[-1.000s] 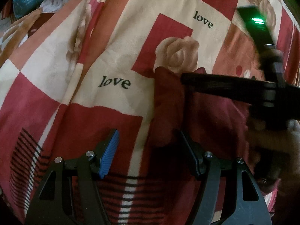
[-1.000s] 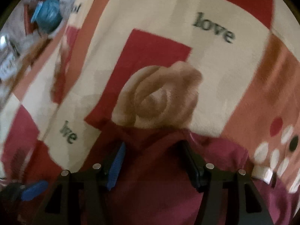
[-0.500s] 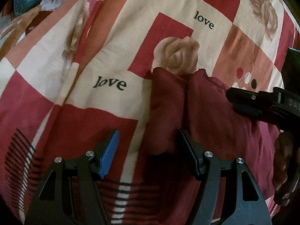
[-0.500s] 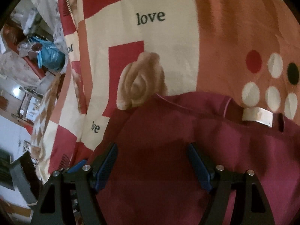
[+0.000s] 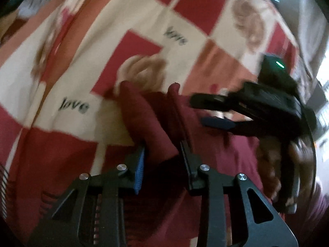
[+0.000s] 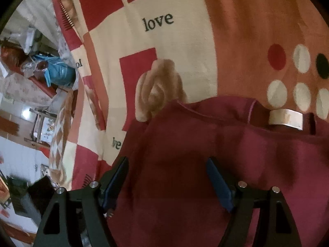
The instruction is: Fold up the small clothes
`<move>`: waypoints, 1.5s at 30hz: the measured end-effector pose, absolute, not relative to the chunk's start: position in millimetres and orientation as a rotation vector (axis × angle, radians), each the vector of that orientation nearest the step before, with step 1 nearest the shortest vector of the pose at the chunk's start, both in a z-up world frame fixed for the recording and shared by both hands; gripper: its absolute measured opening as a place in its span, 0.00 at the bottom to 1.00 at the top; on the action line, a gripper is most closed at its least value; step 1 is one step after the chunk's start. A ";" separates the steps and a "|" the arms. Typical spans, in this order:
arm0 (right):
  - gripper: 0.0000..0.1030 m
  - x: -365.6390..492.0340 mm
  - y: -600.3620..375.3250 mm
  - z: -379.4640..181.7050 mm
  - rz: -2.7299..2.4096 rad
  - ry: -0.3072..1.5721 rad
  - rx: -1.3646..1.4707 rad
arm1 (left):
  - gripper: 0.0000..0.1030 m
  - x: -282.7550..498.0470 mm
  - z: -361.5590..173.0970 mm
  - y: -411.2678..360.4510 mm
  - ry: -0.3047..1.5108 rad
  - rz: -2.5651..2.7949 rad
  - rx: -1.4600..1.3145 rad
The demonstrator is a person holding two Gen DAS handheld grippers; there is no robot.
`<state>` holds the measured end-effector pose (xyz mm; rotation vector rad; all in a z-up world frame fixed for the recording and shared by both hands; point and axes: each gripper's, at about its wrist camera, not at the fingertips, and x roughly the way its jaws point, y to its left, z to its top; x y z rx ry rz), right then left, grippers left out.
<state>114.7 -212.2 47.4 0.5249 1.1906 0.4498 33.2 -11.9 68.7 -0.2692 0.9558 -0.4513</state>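
Since the earlier frame the left gripper (image 5: 162, 164) had drawn its fingers in from a wide spread and was closing on a raised fold of the maroon garment (image 5: 148, 123), the cloth bunched between the pads and lifted a little off the blanket (image 5: 61, 61). Further right, the right gripper (image 6: 167, 177) had swung across and now hovered over the garment's body, fingers spread and opening, nothing pinched between them. The garment lay on the patterned blanket, its neckline with a pale label (image 6: 285, 119) toward the far right. The danger, as I judged it: that left pinch looked thick and shallow, so the fold could slip free when carried over, or drag the whole piece askew since the right fingers held nothing down. The fleecy blanket could also snag and ride up with the cloth. The surface was a soft blanket of red and cream squares, roses and "love" lettering; beyond its left edge sat a cluttered room with a blue bag (image 6: 59, 72).
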 end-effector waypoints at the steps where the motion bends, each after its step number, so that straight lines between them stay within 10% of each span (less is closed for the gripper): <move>1: 0.78 117.2 -208.3 49.9 0.458 1.193 0.524 | 0.29 29.7 72.7 -17.2 0.940 -0.474 -0.253; 14: 0.87 152.3 -139.2 33.4 0.540 1.377 0.301 | 0.29 19.9 77.7 -47.4 0.942 -0.551 -0.140; 17: 0.66 146.4 -137.2 33.9 0.521 1.329 0.206 | 0.38 13.0 85.9 -39.5 0.956 -0.573 -0.106; 19: 0.52 142.3 -140.9 36.1 0.513 1.298 0.165 | 0.70 5.2 93.4 -31.6 0.953 -0.600 -0.086; 35: 0.44 133.6 -170.4 37.4 0.518 1.226 0.302 | 0.72 -3.3 57.4 -38.7 1.018 -0.457 0.163; 39: 0.28 126.6 -174.8 43.5 0.541 1.191 0.306 | 0.25 2.8 63.7 -32.0 1.029 -0.487 0.003; 45: 0.24 108.3 -209.8 83.2 0.562 1.093 0.338 | 0.15 -13.7 107.0 -50.4 0.929 -0.576 -0.063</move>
